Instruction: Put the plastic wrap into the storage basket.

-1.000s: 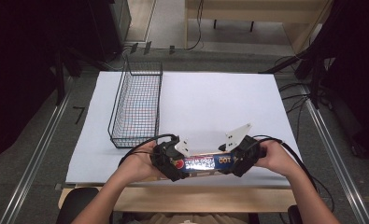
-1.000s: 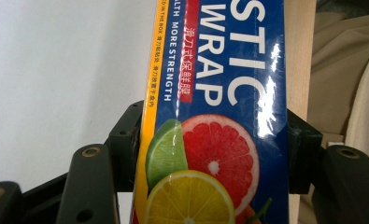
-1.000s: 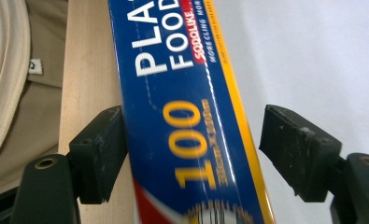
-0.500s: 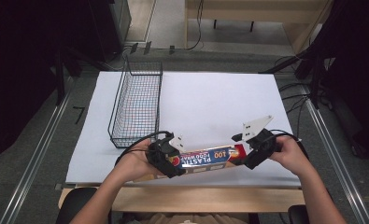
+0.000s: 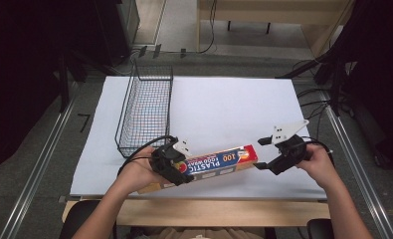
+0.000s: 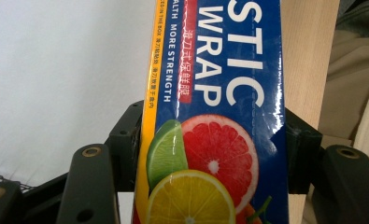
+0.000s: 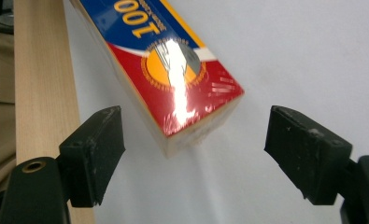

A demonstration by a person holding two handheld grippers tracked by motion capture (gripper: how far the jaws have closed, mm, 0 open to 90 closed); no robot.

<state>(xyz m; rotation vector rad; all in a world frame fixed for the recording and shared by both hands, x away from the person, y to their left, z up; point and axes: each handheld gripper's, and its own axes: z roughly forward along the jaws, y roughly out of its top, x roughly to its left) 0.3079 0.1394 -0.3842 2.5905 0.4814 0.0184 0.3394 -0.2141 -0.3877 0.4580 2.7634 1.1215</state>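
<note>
Left gripper clamped on the plastic wrap box; right gripper let go, fingers wide.

The box lies slantwise at the near edge of the white surface, just in front of the wire basket. The left fingers press both its long sides at the fruit-printed end. The right fingers have just been opening and stand well apart, the box's red end between them, touching neither.
</note>
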